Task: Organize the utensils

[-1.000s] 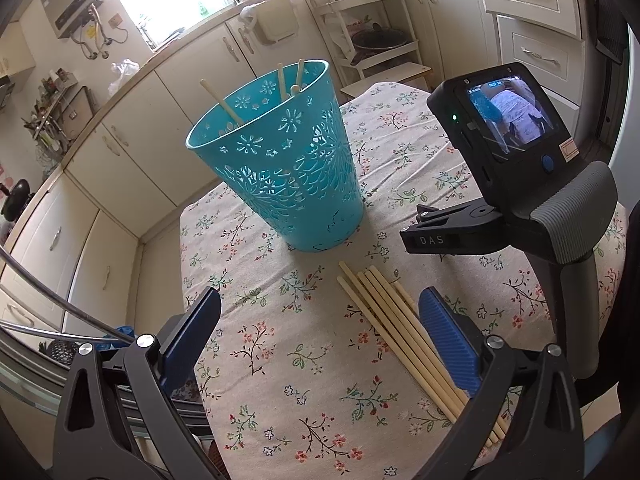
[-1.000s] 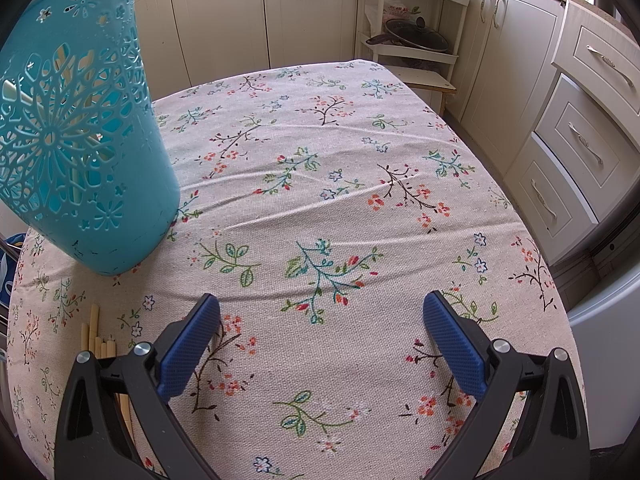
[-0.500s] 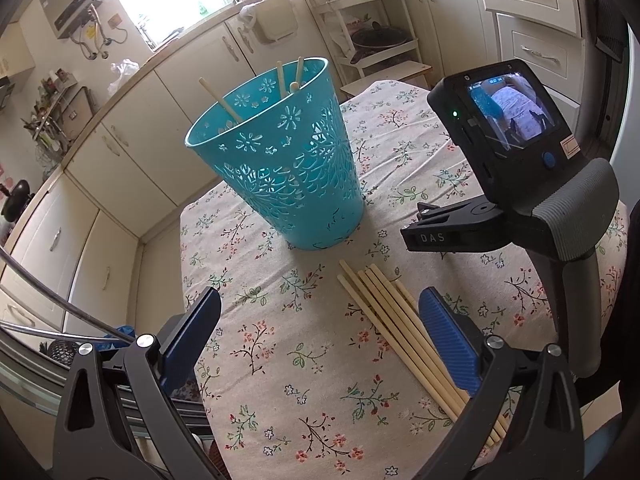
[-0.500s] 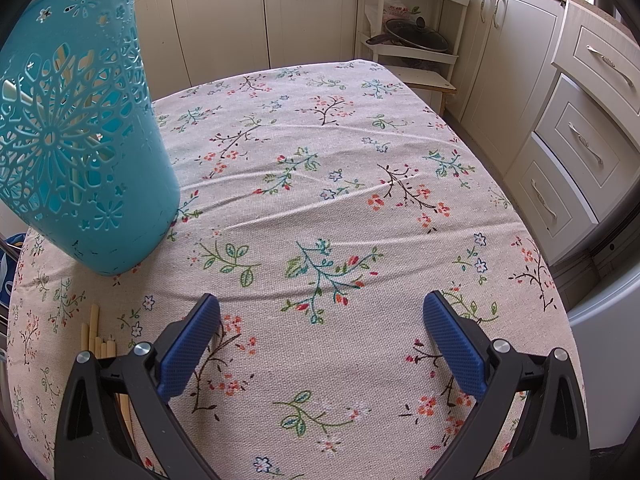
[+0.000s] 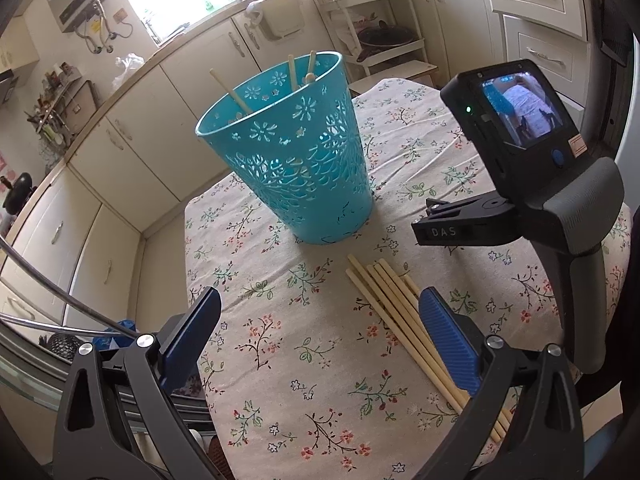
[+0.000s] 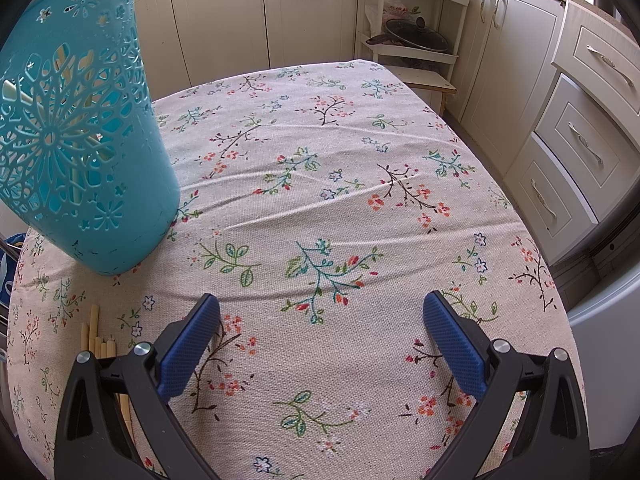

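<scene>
A teal perforated basket [image 5: 288, 152] stands upright on the floral tablecloth and holds a few wooden chopsticks [image 5: 294, 70]; it also shows at the left of the right wrist view [image 6: 76, 148]. Several loose chopsticks [image 5: 396, 312] lie in a bundle on the cloth in front of the basket, partly under my left gripper's right finger; their tips show in the right wrist view [image 6: 96, 334]. My left gripper [image 5: 320, 330] is open and empty above the cloth. My right gripper [image 6: 320, 338] is open and empty; its body with camera [image 5: 516, 172] hovers right of the basket.
The table [image 6: 360, 128] is covered by the floral cloth, with edges at the left and far side. Cream kitchen cabinets [image 6: 224, 20] surround it. A white shelf rack with a lidded pan [image 6: 416, 36] stands behind the far corner. Drawers [image 6: 588, 120] are at the right.
The left wrist view has shifted very slightly; the right gripper's body sits marginally higher. Basket and chopsticks have not moved.
</scene>
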Available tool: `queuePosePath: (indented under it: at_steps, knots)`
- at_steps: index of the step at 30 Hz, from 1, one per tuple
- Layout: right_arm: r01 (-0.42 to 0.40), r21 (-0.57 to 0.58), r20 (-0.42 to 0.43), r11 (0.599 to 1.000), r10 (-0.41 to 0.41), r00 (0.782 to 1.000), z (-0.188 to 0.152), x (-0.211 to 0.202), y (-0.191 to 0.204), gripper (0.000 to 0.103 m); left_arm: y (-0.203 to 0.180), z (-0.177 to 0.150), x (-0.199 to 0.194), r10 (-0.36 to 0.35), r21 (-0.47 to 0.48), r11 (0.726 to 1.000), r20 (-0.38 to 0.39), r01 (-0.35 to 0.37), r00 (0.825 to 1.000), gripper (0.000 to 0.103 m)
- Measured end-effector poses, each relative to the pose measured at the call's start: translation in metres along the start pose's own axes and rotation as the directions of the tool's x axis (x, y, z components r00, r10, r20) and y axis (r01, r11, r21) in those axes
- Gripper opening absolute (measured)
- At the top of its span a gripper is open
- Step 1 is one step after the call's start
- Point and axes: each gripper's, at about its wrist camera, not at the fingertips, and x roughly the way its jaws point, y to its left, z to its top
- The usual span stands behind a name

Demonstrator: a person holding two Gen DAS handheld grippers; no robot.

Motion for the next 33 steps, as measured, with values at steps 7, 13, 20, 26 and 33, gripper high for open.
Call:
queuePosePath:
  at_steps: [7, 13, 20, 26, 33]
  knots:
    - [0.000, 0.000, 0.000, 1.000, 0.000, 1.000, 0.000, 0.000, 0.000, 0.097, 0.008, -0.001, 0.001, 0.000, -0.025, 1.000, -0.003, 0.000, 1.000, 0.095]
    - [0.000, 0.000, 0.000, 1.000, 0.000, 1.000, 0.000, 0.000, 0.000, 0.097, 0.017, -0.005, 0.006, -0.035, -0.057, 0.998, -0.024, 0.033, 0.999, 0.095]
    - [0.000, 0.001, 0.000, 1.000, 0.000, 1.000, 0.000, 0.000, 0.000, 0.097, 0.051, -0.019, 0.022, -0.141, -0.226, 0.967, -0.079, 0.120, 0.987, 0.095]
    - [0.000, 0.000, 0.000, 1.000, 0.000, 1.000, 0.000, 0.000, 0.000, 0.097, 0.081, -0.044, 0.040, -0.263, -0.418, 0.889, -0.130, 0.187, 0.956, 0.095]
    - [0.000, 0.000, 0.000, 1.000, 0.000, 1.000, 0.000, 0.000, 0.000, 0.097, 0.088, -0.067, 0.035, -0.420, -0.602, 0.747, -0.098, 0.282, 0.902, 0.095]
